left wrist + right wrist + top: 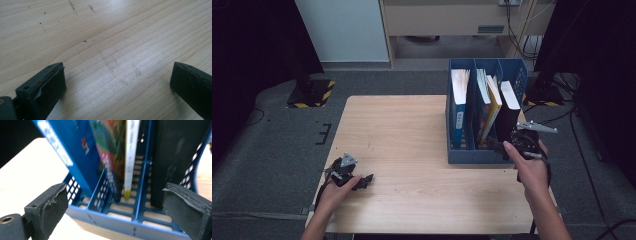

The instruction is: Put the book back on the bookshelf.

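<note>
Setting: a light wooden surface (412, 150) seen from above, with dark grey floor around it.
File rack: a blue slotted rack (472, 155) with 3 compartments stands on the surface at about 2 o'clock from its middle, its low front wall toward the person.
Left compartment: 1 blue book (458, 107) with a white label on its spine, standing and leaning a little.
Middle compartment: 2 books side by side, a colourful one (482, 102) and a yellow-edged one (493, 105), both tilted.
Right compartment: 1 black book (508, 115) with a white top edge, standing upright.
Right gripper: the right gripper (501, 148) is held in the person's right hand (532, 167) just at the rack's front wall, at about 4 o'clock on the surface. Its jaws are spread wide with nothing between the pads. In the right gripper view the rack's front wall (125, 222) runs across between the jaws, with the black book (172, 157) close behind the right-hand jaw.
Left gripper: the left gripper (364, 181) rests low on the surface at about 8 o'clock, well apart from the rack, held in the left hand (337, 192). Its jaws are spread, with bare wood (117, 75) between them.
</note>
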The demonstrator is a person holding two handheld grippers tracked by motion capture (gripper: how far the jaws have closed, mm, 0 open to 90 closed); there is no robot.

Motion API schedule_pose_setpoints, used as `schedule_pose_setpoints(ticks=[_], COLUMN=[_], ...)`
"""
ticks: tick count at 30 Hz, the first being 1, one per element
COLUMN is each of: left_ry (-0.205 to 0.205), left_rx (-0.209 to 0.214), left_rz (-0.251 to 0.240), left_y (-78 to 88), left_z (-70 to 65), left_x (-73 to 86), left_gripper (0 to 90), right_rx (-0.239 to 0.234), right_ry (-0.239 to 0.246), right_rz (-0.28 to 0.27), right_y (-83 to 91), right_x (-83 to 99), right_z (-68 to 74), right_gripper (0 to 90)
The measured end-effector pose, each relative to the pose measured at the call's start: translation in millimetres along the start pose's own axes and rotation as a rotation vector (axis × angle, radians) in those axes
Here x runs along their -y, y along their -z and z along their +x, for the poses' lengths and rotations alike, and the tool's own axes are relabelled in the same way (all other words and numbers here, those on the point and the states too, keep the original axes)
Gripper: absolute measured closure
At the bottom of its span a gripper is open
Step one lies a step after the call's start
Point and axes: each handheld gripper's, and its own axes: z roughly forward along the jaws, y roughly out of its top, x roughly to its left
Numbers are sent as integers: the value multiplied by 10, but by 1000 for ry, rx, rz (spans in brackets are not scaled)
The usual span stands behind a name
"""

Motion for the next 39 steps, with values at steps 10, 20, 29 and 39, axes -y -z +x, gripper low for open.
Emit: schedule_pose_setpoints(ticks=[10,20,29,39], left_ry=[0,0,0,-1], left_rx=[0,1,1,1], left_rz=[0,0,0,1], left_y=[0,0,0,0], left_z=[0,0,0,0], left_x=[0,0,0,0], left_gripper=[0,0,0,0], right_rx=[-25,-57,-101,-149], right_ry=[5,91,145,229], right_rz=[25,81,153,218], right_y=[-114,-331,-587,-768], right_x=[362,632,829,1012], right_z=[137,442,675,996], right_gripper=[76,108,118,109])
